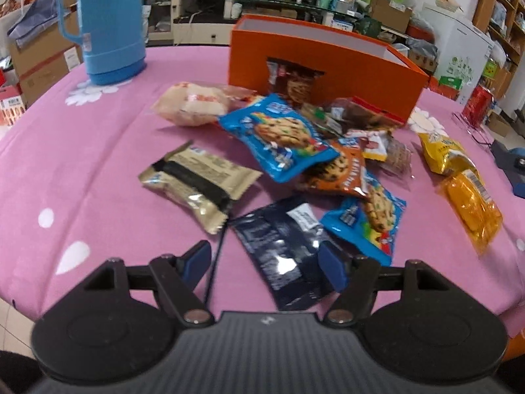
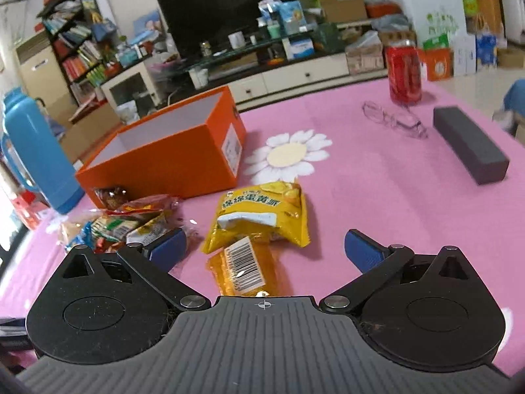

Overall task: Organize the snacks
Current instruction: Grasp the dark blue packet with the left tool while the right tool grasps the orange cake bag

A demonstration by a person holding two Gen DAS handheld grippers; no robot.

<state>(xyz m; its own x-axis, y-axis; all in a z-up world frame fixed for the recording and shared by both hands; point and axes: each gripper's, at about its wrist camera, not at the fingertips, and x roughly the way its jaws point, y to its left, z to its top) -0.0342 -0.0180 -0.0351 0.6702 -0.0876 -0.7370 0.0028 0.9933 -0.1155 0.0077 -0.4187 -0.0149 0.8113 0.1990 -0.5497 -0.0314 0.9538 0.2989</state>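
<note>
An orange box (image 1: 328, 62) stands open at the back of the pink table; it also shows in the right wrist view (image 2: 170, 154). Several snack packets lie in a heap before it: a blue cookie packet (image 1: 279, 136), a gold bar packet (image 1: 197, 180), a dark navy packet (image 1: 285, 249). My left gripper (image 1: 265, 262) is open, its jaws either side of the navy packet's near end. My right gripper (image 2: 262, 246) is open above an orange packet (image 2: 244, 266), with a yellow packet (image 2: 262, 211) just beyond.
A blue thermos (image 1: 105, 23) stands at the back left. A red can (image 2: 403, 72), clear glasses (image 2: 397, 120) and a dark grey case (image 2: 469, 144) lie on the right side of the table. A pale bread packet (image 1: 193, 105) lies left of the box.
</note>
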